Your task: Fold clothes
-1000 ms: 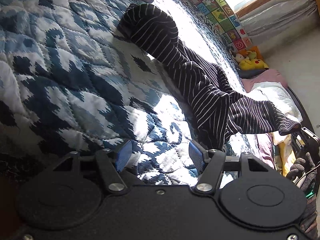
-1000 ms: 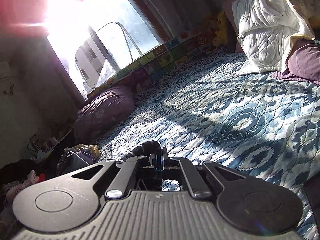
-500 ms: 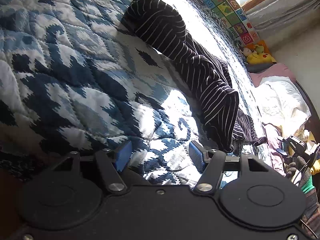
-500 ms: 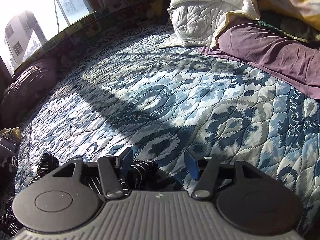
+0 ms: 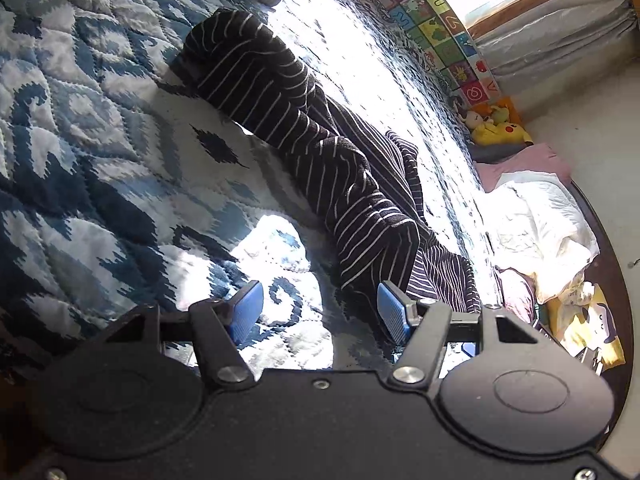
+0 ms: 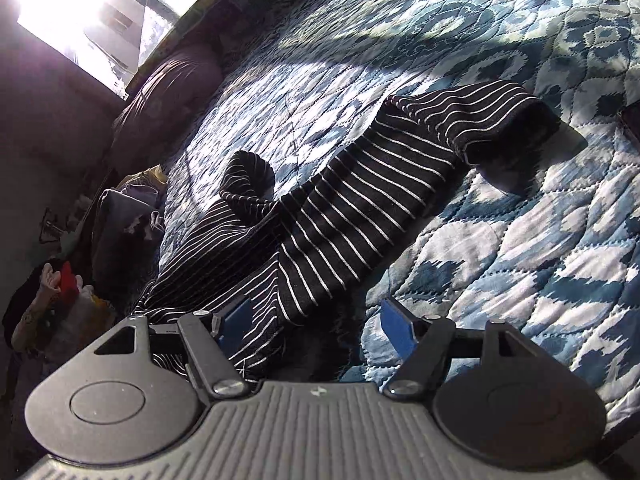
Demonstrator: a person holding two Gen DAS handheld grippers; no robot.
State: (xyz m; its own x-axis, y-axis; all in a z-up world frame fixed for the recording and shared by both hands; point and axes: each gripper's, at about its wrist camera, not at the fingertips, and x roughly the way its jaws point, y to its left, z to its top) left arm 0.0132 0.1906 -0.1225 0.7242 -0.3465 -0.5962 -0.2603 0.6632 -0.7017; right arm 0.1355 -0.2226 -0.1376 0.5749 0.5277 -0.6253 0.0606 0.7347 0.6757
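Left gripper: the black two-finger left gripper [image 5: 320,314] with blue ribbed pads hangs low over the bed, jaws spread wide apart and holding nothing; its right pad sits just beside the near end of the garment.
Right gripper: the grey-bodied right gripper [image 6: 316,322] with blue pads is likewise spread wide; a hem of the garment lies between its fingers, against the left pad, but the jaws are not closed on it.
Garment: a black knit garment with thin white stripes [image 6: 360,192] lies crumpled in a long diagonal band on the bed, one sleeve-like end folded over at its far right in the right wrist view, a small curl of cloth standing up near its middle. In the left wrist view the same garment [image 5: 320,152] runs away from the gripper toward the top of the frame.
Surface: a quilted bedspread in blue, navy and white diamond pattern [image 6: 520,240] covers the bed, with bright sun patches and dark shadows across it.
Room, middle: a rumpled white quilt [image 5: 536,224] and a purple pillow [image 6: 168,92] lie at the bed's edges.
Room, far: a colourful alphabet play mat [image 5: 436,28] stands along the bed, yellow plush toys [image 5: 500,130] at its end, and a sunlit window [image 6: 80,12] glares behind.
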